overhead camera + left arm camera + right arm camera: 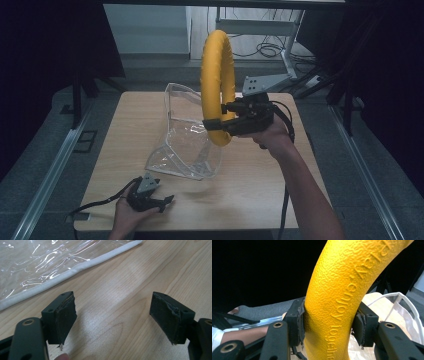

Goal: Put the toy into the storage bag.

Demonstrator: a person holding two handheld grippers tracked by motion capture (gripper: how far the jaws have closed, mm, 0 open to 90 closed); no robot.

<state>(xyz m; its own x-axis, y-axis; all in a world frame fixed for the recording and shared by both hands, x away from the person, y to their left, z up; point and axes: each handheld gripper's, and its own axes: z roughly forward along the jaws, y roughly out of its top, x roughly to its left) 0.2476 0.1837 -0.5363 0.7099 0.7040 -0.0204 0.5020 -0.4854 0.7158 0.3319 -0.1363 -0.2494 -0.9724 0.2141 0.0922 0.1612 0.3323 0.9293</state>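
High view: the right tool (221, 120) clamps the yellow ring (218, 85) upright above the clear plastic bag (186, 137), ring just at 3 o'clock of the bag's mouth. The left tool (159, 200), jaws wide and empty, rests on the tabletop (250, 190) at 6 o'clock.

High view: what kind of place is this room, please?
Probably a lab or recording workspace, not a home: a bare wooden table fenced by black curtains, metal rails along the grey floor, and loose cables by a metal stand behind.
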